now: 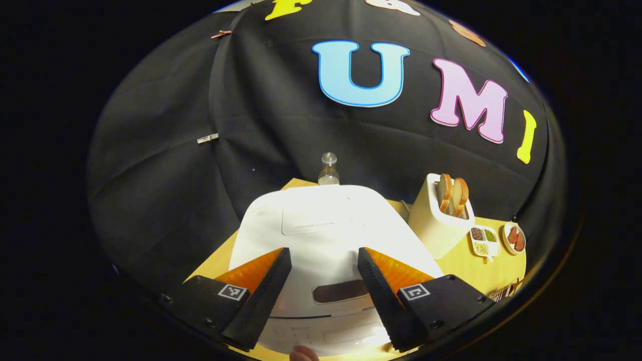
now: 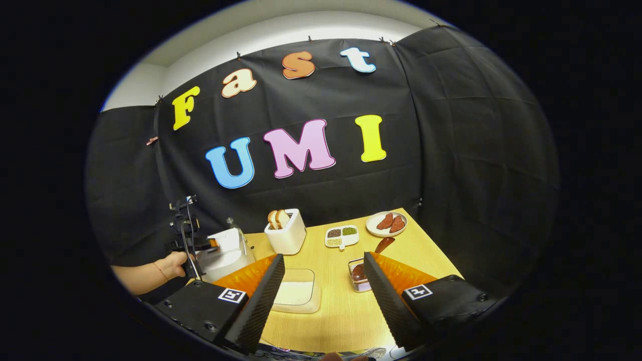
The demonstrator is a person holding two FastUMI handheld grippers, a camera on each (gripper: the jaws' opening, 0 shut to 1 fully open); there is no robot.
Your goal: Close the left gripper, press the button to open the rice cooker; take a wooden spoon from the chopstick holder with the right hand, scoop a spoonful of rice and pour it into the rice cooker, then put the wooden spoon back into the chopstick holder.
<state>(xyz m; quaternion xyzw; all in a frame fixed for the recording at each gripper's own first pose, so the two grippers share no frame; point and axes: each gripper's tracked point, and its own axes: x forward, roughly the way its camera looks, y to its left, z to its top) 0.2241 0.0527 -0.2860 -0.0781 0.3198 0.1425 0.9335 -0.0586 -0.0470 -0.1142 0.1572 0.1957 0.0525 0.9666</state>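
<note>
Overhead, left gripper (image 1: 323, 260) jaws wide above rice cooker (image 1: 326, 225); right gripper (image 2: 323, 268) jaws wide, empty.

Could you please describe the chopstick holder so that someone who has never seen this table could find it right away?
On the yellow wooden table, look right of the shallow container of white rice. The chopstick holder is the small wire-sided rack nearest the right tool. Unlike the plates behind it, it has a dark wooden spoon leaning out of it.

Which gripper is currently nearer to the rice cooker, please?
Left. The left gripper hovers directly over the rice cooker; the right gripper is off beside it, above the rice container.
</note>
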